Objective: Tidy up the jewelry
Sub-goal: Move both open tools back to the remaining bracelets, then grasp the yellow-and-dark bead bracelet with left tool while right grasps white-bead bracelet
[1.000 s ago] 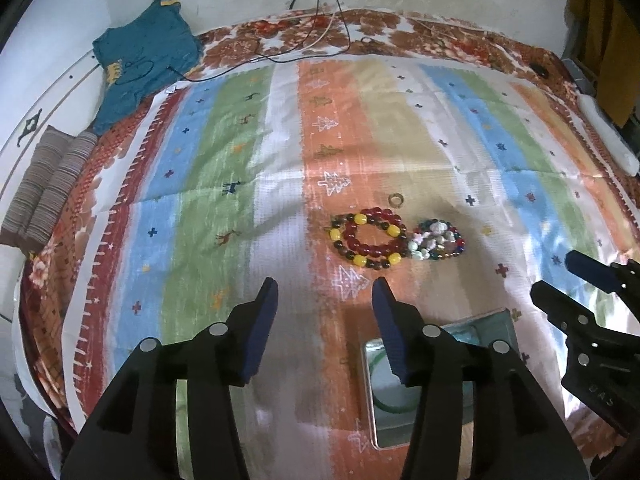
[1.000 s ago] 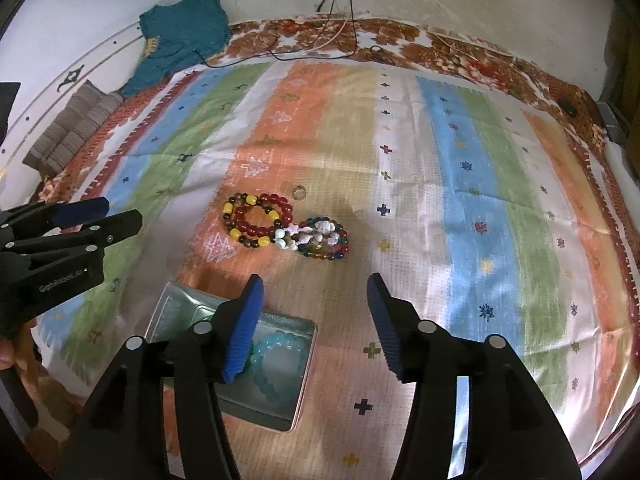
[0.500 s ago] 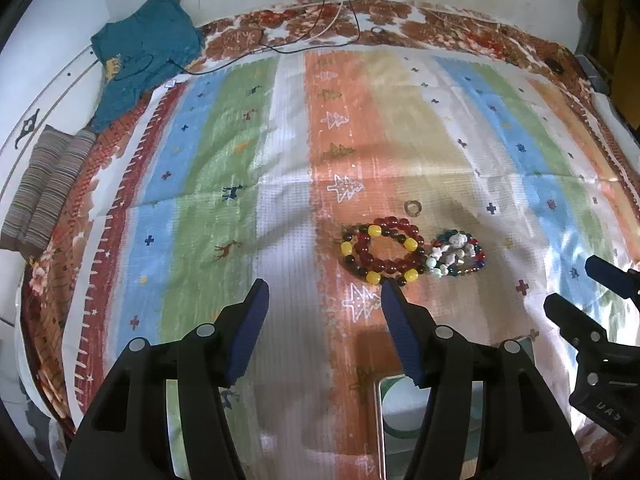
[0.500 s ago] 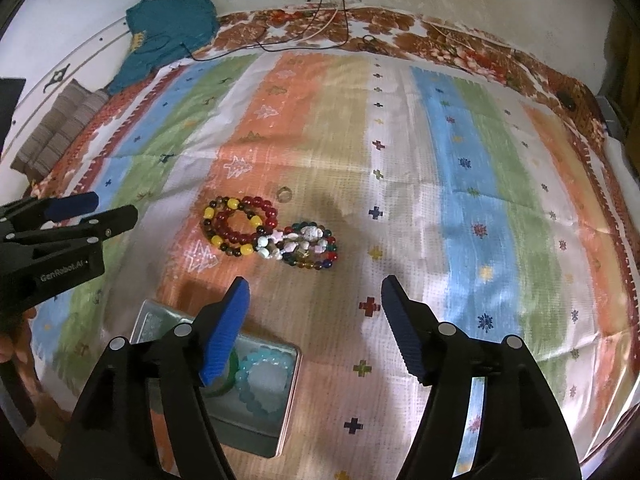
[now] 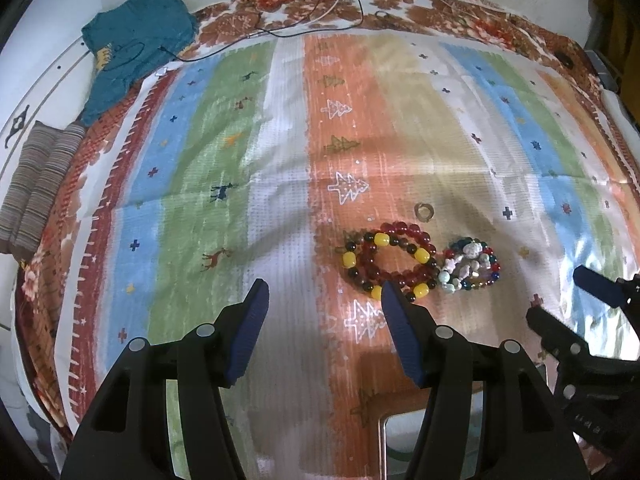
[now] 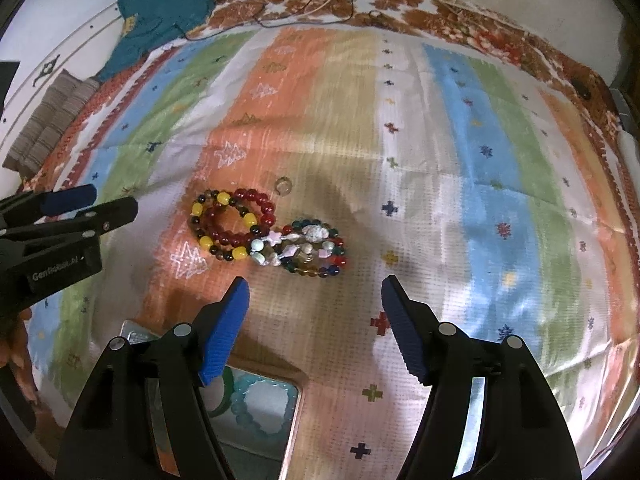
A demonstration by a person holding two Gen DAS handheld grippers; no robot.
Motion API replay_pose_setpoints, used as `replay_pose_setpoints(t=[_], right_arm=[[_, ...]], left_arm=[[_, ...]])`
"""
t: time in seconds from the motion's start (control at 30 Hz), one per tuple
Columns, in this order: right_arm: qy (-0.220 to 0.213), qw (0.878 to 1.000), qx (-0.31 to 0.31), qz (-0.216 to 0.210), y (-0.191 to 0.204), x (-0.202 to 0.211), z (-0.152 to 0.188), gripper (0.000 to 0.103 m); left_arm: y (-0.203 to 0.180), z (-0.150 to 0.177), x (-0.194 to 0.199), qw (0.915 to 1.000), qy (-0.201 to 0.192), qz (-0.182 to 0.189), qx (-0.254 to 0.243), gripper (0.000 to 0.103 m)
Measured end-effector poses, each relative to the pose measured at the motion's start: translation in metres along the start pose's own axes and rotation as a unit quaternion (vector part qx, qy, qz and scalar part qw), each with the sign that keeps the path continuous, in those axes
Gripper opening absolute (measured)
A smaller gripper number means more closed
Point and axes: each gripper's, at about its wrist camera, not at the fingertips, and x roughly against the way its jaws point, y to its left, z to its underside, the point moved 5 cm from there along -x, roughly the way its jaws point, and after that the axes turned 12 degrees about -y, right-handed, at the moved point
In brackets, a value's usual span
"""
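A red and yellow bead bracelet (image 5: 386,261) (image 6: 228,224) lies on the striped cloth, touching a mixed white and coloured bead bracelet (image 5: 472,266) (image 6: 308,250). A small ring (image 5: 424,212) (image 6: 283,185) lies just beyond them. A metal tin (image 6: 294,420) (image 5: 382,440) at the near edge holds a light blue bead bracelet (image 6: 260,404) and a green bangle (image 6: 226,394). My left gripper (image 5: 322,304) is open and empty, just short of the red bracelet. My right gripper (image 6: 314,304) is open and empty, just short of the mixed bracelet.
A teal garment (image 5: 136,46) and a folded striped cloth (image 5: 38,184) lie at the far left. Cables (image 5: 320,12) run across the far edge of the cloth. A wall stands behind.
Both grippers have moved forward toward the bracelets, which now look larger and closer. The tin has slid toward the bottom edge of both views. Both grippers stay open.
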Motion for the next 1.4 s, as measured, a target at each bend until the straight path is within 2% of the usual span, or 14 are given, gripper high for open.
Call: replay_pose_setpoints(t=[0.77,0.83,1.07,1.4], right_arm=[[0.035,0.998,0.054,-0.019,0.028,-0.038,0.004,0.068],[0.041,0.997,0.055,-0.02,0.029,-0.042,0.004,0.065],[0.048,0.997,0.056,-0.02,0.029,-0.051,0.002,0.064],[0.062,0.996,0.062,-0.023,0.032,-0.067,0.002,0.055]], left_arm=[[0.001,-0.003,-0.057,0.9986,0.05,-0.003,-0.016,0.058],[0.001,-0.002,-0.061,0.9984,0.054,-0.001,-0.018,0.058],[-0.003,0.0,-0.071,0.9975,0.065,0.008,-0.024,0.058],[0.001,0.004,-0.092,0.9958,0.084,-0.005,-0.036,0.052]])
